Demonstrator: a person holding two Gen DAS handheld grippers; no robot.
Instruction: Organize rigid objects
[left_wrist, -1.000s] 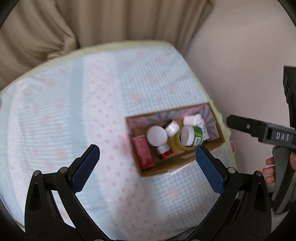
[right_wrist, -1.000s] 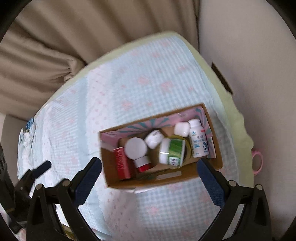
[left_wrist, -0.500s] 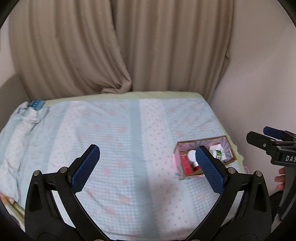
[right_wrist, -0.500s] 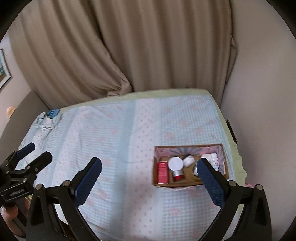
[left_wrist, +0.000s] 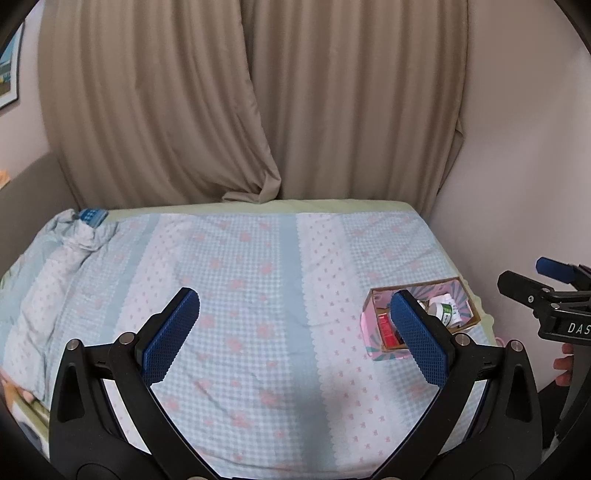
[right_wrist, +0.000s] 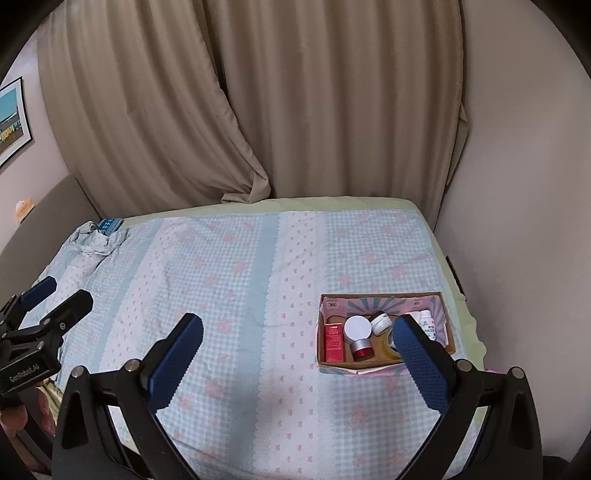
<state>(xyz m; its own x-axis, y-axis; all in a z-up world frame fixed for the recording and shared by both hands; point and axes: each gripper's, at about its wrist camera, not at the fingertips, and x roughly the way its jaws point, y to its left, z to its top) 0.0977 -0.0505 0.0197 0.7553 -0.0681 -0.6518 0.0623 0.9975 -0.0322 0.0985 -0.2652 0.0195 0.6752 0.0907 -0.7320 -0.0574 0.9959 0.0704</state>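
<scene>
A cardboard box (right_wrist: 441, 306) with a pink patterned lining sits at the right side of the bed; it also shows in the left wrist view (left_wrist: 372, 295). In it lie a red carton (right_wrist: 333, 341), a white-lidded jar (right_wrist: 357, 328), a red jar (right_wrist: 361, 349), a small white jar (right_wrist: 381, 322), a tape roll (right_wrist: 388, 345) and a white pill bottle (right_wrist: 428, 325). My left gripper (left_wrist: 293, 334) is open and empty, high above the bed. My right gripper (right_wrist: 297, 350) is open and empty, also held back from the box.
The bed has a blue checked cover (right_wrist: 240, 280) with pink flowers, bunched at the far left (right_wrist: 92, 243). Beige curtains (right_wrist: 295, 110) hang behind. A wall (right_wrist: 517, 221) runs close along the right edge of the bed. A picture (right_wrist: 13, 118) hangs left.
Both grippers have pulled up and back from close above the box. The whole bed and the curtains have come into view. The box and its contents have not moved.
</scene>
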